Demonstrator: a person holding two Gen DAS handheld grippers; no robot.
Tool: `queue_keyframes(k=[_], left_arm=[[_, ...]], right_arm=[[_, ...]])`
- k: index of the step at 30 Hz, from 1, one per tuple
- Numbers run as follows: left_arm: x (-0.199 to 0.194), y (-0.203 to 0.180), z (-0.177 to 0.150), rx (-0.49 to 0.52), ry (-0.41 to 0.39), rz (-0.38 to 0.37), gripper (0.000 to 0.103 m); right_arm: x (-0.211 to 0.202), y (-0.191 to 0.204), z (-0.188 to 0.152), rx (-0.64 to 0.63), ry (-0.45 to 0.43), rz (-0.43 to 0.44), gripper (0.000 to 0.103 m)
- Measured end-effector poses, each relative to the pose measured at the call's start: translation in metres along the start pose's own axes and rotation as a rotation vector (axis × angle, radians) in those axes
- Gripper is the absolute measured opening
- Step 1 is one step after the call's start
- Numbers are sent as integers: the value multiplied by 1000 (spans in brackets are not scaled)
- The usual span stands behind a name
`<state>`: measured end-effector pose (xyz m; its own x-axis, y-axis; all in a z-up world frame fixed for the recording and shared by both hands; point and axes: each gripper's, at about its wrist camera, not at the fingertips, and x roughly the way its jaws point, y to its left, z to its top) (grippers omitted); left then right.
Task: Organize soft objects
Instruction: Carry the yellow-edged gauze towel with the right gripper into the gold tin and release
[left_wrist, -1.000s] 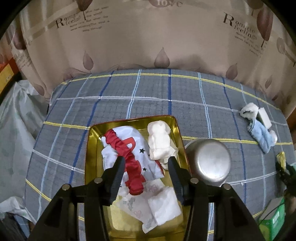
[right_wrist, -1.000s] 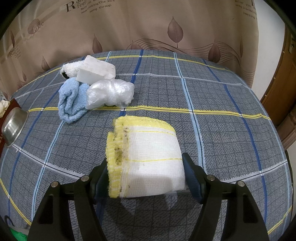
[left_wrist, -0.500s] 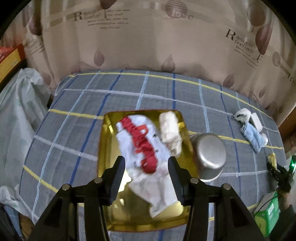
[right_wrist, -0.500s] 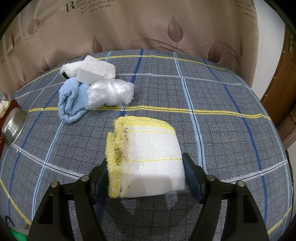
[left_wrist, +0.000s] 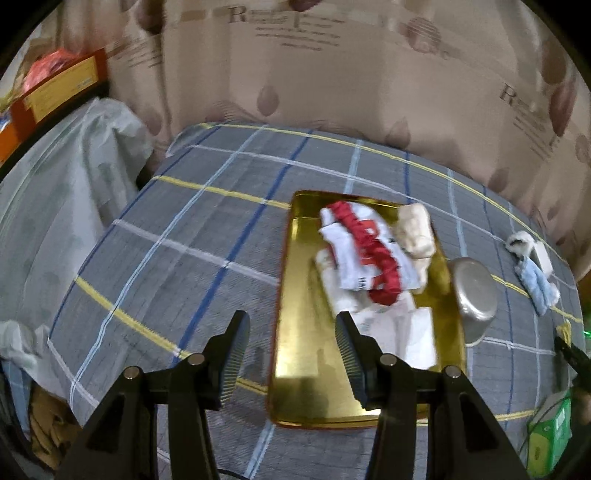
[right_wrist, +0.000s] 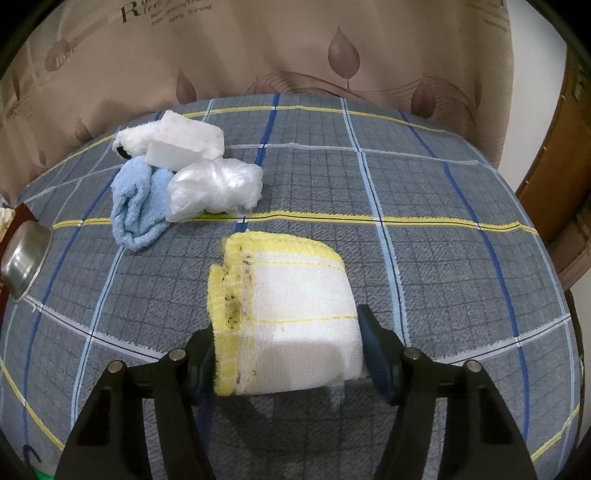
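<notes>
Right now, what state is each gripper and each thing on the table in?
left gripper: open, empty, above the tray's near left edge.
right gripper: jaws have just been closing around the folded dishcloth.
gold tray: holds several cloths.
red cloth: draped over white ones in the tray.
steel bowl: upside down beside the tray.
blue towel: crumpled, still outside the tray.

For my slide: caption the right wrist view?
Right gripper closing on a folded yellow-edged cloth lying on the plaid table.
</notes>
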<state>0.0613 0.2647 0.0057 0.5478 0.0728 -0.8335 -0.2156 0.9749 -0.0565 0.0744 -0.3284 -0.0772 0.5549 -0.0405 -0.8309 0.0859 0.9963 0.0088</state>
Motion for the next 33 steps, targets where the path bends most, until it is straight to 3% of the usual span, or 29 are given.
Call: queue_keyframes(k=[6,17,23,33], left_arm=[[6,17,-9,-37,-4,67,49],[12,45,-24,-108,0,130,49],[9,49,-23,-127,-4,120,49],[-1,65,-21,-176,-30,156,49]], right_arm=[[-7,5,6,-9,24,0,61],[-52,55,38,-89,-49,33,61],[-79,116,50,-198,-95,94,61],[-99,245,48,-358,-104,299,61]])
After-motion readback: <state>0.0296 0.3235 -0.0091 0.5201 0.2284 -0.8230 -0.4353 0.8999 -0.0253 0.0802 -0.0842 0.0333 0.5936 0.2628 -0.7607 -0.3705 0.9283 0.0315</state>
